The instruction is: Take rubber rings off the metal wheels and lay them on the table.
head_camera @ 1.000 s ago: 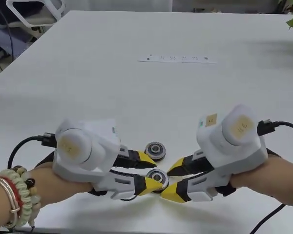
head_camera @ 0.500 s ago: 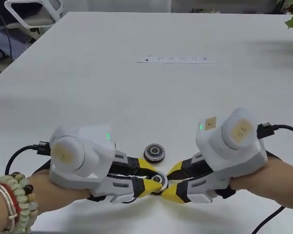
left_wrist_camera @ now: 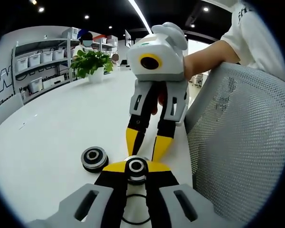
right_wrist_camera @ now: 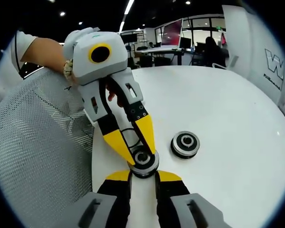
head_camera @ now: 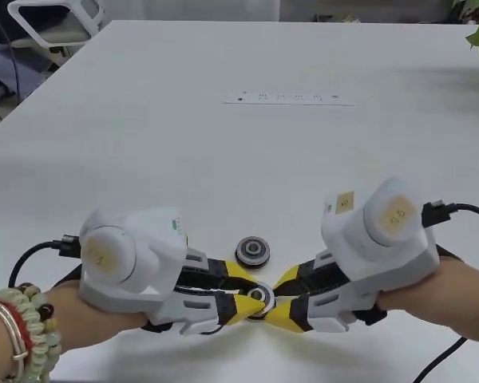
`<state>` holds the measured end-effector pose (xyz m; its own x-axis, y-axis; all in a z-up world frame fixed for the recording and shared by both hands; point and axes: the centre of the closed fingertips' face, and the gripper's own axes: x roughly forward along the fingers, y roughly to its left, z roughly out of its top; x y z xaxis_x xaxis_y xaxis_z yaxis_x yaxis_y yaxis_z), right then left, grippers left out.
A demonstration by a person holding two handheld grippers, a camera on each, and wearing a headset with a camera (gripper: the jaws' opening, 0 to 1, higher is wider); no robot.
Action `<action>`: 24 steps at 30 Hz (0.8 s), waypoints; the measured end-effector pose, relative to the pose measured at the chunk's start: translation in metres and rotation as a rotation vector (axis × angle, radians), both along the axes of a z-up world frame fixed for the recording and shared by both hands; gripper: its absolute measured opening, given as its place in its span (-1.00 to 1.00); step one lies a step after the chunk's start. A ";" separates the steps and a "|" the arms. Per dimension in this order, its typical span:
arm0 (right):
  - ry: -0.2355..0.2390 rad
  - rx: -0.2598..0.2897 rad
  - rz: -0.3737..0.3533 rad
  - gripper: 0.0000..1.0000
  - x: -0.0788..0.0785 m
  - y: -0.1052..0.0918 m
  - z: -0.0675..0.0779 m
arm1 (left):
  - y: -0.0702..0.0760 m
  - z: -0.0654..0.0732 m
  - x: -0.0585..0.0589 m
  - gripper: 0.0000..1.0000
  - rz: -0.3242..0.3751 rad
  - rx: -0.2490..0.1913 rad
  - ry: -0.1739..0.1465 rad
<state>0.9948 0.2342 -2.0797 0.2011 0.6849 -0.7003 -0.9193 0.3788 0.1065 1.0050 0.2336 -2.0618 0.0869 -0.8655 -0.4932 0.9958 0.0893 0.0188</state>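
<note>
Left gripper (head_camera: pixel 246 292) and right gripper (head_camera: pixel 278 296) each clamped the same metal wheel (head_camera: pixel 260 297) near the table's (head_camera: pixel 223 159) front edge. Second wheel (head_camera: pixel 252 250) sat just beyond. Table strip (head_camera: pixel 289 99) print unreadable; wall lettering (left_wrist_camera: pixel 2 80) began "W".

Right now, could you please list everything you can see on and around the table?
held wheel: one, silver and black, between both grippers' tips, near table edge
free wheel: one, silver and black, flat on the table just beyond it
strip: one, white with dark marks, farther up the table
table: one, white
plant: one, green, far right
white chair: one, beyond the table's far left corner
mesh chair back: one, grey, beside the table
bracelets: several, beaded, on the left wrist
left gripper: one, white with yellow-tipped black jaws, closed on the held wheel
right gripper: one, same colours, tips at that wheel, grip unclear
</note>
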 end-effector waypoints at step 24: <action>0.127 0.018 -0.137 -1.00 0.004 -0.008 -0.004 | -0.002 0.002 0.000 -0.83 0.001 -0.004 0.001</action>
<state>0.9985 0.2264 -2.0834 0.2043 0.6702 -0.7135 -0.8381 0.4964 0.2262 1.0047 0.2317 -2.0600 0.0869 -0.8674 -0.4899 0.9958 0.0901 0.0171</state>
